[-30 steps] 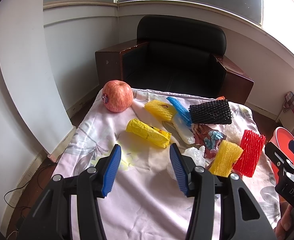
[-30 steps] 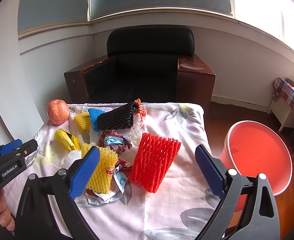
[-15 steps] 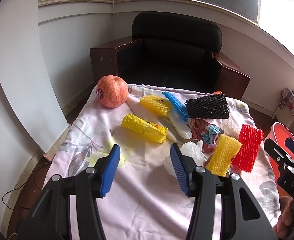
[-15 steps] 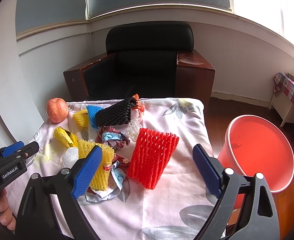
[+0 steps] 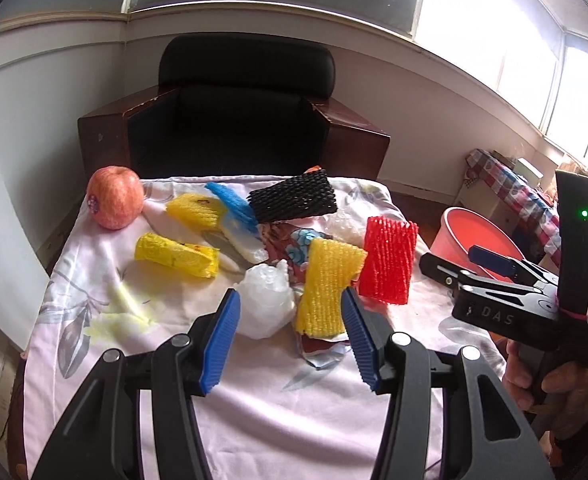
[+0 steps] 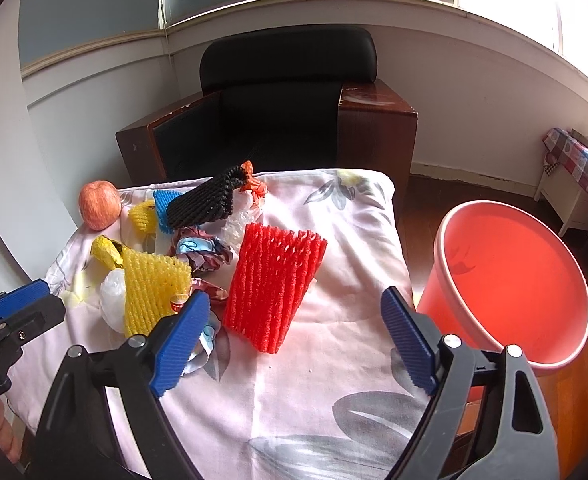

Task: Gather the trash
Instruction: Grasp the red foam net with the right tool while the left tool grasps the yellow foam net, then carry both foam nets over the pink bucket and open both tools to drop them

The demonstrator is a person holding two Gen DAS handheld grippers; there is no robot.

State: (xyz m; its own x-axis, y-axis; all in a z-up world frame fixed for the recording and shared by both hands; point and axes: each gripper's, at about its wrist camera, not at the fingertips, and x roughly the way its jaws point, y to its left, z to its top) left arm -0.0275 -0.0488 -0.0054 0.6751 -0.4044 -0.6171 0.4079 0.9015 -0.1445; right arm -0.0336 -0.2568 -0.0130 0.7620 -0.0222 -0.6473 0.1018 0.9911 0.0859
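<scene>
Trash lies on a cloth-covered table (image 5: 254,412): a red foam net (image 6: 274,284) (image 5: 389,260), a yellow foam net (image 5: 325,280) (image 6: 150,288), a black net (image 5: 294,200), a blue net (image 5: 230,204), another yellow net (image 5: 194,208), a yellow wrapper (image 5: 174,256), crumpled white plastic (image 5: 266,300) and foil wrappers (image 6: 198,252). My left gripper (image 5: 290,340) is open, just short of the white plastic and yellow net. My right gripper (image 6: 294,340) is open, just short of the red net. A red bucket (image 6: 509,276) stands right of the table.
An apple (image 5: 114,196) sits at the table's far left corner. A black armchair (image 5: 238,108) stands behind the table. A small white table with a checked cloth (image 6: 577,184) is at the far right. The right gripper's body (image 5: 525,300) shows in the left wrist view.
My left gripper has swung right, from facing the yellow wrapper to facing the white plastic and yellow net. My right gripper has edged forward toward the red net.
</scene>
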